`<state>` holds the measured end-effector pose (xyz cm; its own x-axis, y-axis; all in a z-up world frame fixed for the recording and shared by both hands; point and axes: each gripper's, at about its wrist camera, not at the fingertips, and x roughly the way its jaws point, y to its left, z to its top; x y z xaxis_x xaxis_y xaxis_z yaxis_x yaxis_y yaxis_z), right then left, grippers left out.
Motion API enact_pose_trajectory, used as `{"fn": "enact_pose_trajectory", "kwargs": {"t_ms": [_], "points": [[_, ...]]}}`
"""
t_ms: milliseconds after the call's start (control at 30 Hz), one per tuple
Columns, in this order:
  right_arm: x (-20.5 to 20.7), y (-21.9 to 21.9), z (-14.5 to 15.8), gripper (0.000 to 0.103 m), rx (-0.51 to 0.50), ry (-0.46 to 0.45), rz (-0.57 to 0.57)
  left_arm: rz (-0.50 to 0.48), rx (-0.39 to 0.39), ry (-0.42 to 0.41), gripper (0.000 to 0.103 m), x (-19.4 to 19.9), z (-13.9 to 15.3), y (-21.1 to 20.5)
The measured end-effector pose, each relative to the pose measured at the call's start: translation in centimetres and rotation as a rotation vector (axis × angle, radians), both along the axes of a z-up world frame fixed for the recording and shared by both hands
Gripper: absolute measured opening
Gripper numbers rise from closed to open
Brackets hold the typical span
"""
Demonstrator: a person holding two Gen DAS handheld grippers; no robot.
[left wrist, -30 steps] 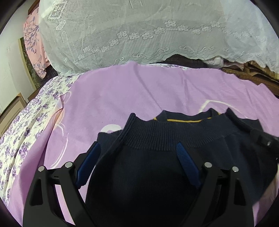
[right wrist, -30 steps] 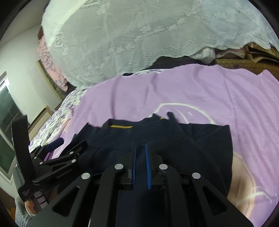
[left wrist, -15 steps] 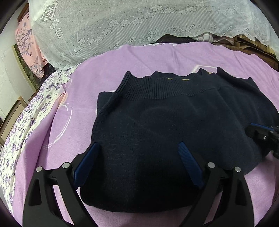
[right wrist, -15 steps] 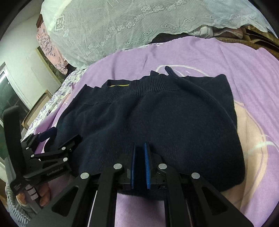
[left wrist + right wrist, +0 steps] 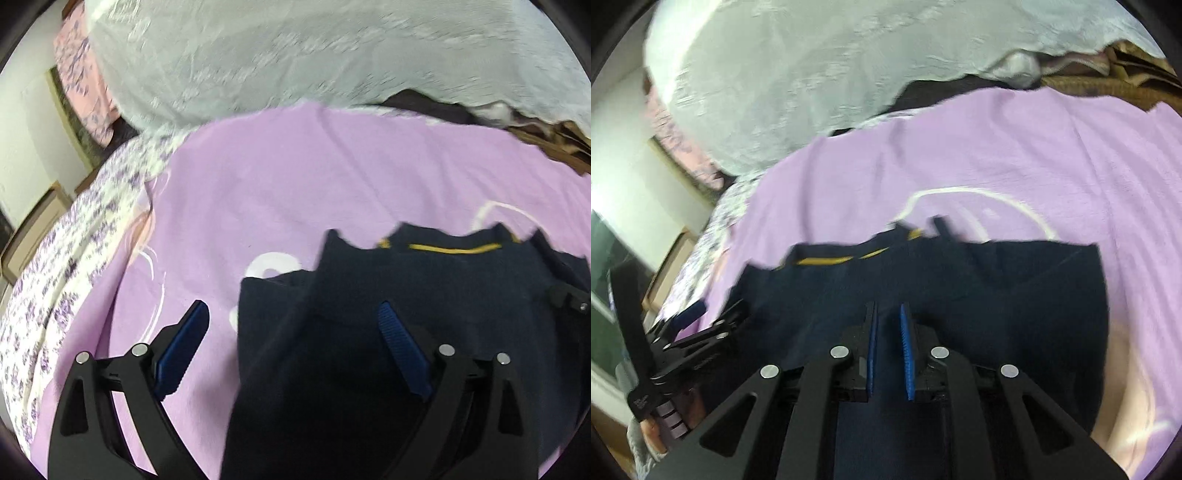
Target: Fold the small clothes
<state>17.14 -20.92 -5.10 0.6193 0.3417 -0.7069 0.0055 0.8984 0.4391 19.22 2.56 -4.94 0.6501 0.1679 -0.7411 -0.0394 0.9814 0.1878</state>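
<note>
A navy knit sweater [image 5: 443, 288] with a yellow strip inside its collar lies on the purple sheet [image 5: 295, 177]. My left gripper [image 5: 291, 308] is wide open over the sweater's left edge, with one pad above bare sheet and the other above the knit. My right gripper [image 5: 888, 307] hovers low over the sweater [image 5: 1015, 280]. Its jaws are opening, with only a narrow gap, and dark knit shows through that gap without being pinched. The left gripper [image 5: 698, 321] appears at the left of the right wrist view. Both views are blurred.
A white lace cover [image 5: 295, 48] is heaped behind the sheet. Floral bedding [image 5: 74, 258] runs along the left edge, and brown fabric [image 5: 554, 140] lies at the back right. A person's hand [image 5: 646, 432] holds the left gripper's handle.
Half a second ago both grippers were drawn back with the whole sweater in view. Now both have pushed forward and stand close over it, the left one further left, at its edge.
</note>
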Motion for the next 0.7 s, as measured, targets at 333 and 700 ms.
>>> {"fn": "enact_pose_trajectory", "kwargs": {"t_ms": [333, 700], "points": [[-0.4, -6.9, -1.7, 0.006, 0.101, 0.018, -0.189, 0.089, -0.089, 0.011, 0.099, 0.6, -0.4, 3.1], [3.6, -2.3, -1.4, 0.018, 0.048, 0.048, -0.086, 0.087, -0.034, 0.096, 0.099, 6.2, -1.2, 1.6]]}}
